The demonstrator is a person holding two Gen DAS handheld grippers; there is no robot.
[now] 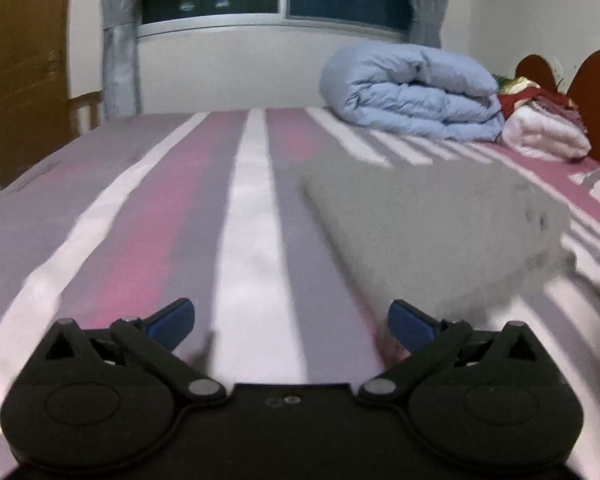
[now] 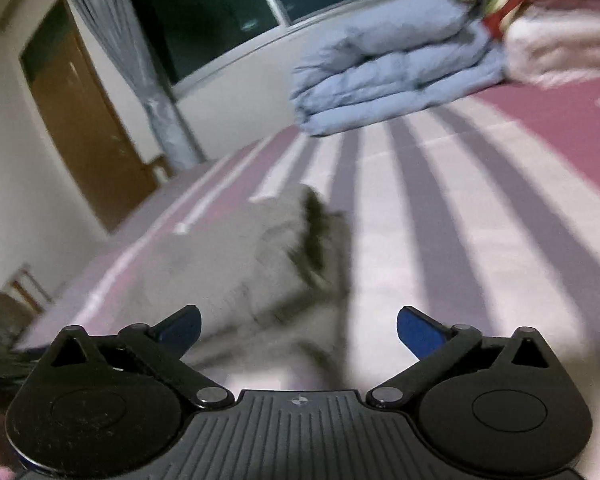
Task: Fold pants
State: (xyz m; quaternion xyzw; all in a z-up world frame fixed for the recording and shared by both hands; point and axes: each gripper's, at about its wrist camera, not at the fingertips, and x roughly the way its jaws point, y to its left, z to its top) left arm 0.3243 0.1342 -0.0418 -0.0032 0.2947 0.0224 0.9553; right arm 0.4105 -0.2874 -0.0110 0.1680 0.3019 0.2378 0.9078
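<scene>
Pants (image 1: 428,216) lie folded on striped bed (image 1: 252,216); no legible writing.

Soft matt grey cloth pants (image 1: 432,216) lie on a smooth striped bedsheet (image 1: 252,240); puffy quilted duvet (image 1: 412,88); glossy wooden door (image 2: 88,136).

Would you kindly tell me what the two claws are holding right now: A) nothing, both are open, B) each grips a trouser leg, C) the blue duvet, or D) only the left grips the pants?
A: the left claw and right claw gape wide with nothing between them, and the grey pants lie folded on the striped bed.
</scene>
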